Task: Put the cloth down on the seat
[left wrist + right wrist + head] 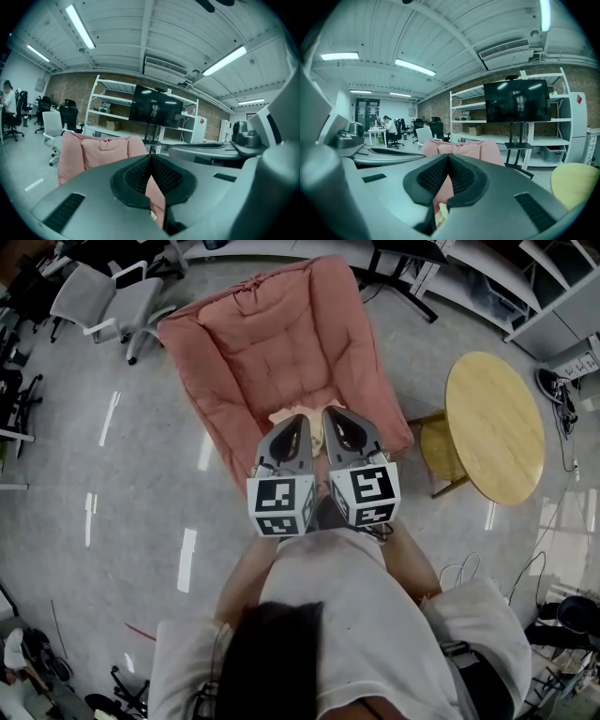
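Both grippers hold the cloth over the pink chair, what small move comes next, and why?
Probably lower both together toward the pink padded seat. The left gripper and right gripper are each shut on the pale pink cloth, side by side above the seat's front, so it is not laid down yet.

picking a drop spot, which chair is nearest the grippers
The pink chair, just ahead of the left gripper and right gripper; the grey office chair sits far left.
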A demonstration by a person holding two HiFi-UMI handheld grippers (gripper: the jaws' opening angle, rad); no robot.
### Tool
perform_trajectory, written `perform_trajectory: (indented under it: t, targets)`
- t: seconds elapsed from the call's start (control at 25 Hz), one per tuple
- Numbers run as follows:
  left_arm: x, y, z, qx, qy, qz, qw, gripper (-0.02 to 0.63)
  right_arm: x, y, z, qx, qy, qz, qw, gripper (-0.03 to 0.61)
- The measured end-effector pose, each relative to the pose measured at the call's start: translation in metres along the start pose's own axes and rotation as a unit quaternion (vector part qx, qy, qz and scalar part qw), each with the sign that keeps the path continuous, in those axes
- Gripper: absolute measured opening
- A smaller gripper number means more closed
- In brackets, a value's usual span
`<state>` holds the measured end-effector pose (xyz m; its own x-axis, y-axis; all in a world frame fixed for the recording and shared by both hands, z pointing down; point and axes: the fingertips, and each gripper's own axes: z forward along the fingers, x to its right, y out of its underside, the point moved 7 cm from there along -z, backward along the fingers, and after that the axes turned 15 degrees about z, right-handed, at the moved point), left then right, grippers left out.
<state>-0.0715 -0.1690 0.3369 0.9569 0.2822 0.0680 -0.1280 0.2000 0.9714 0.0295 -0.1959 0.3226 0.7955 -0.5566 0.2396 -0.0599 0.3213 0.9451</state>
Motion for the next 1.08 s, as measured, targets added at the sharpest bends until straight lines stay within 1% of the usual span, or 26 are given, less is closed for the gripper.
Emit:
perform_trajectory:
  t: [0.32, 0.64, 1.08]
  targets:
    - [0.000, 0.000, 0.003, -0.001, -0.002, -0.001, 1.0000, 0.026, 0.002, 0.003, -0.003, -0.002, 0.004, 0.001, 1.000, 0.026]
    - [0.001, 0.006, 0.006, -0.008, -0.010, 0.003, 0.9999, 0.026, 0.007, 0.010, -0.001, -0.012, -0.001, 0.008, 1.000, 0.026]
    - [0.003, 0.009, 0.021, -0.014, -0.023, 0.003, 0.9996, 0.026, 0.024, 0.012, 0.008, -0.018, -0.010, 0.009, 1.000, 0.026]
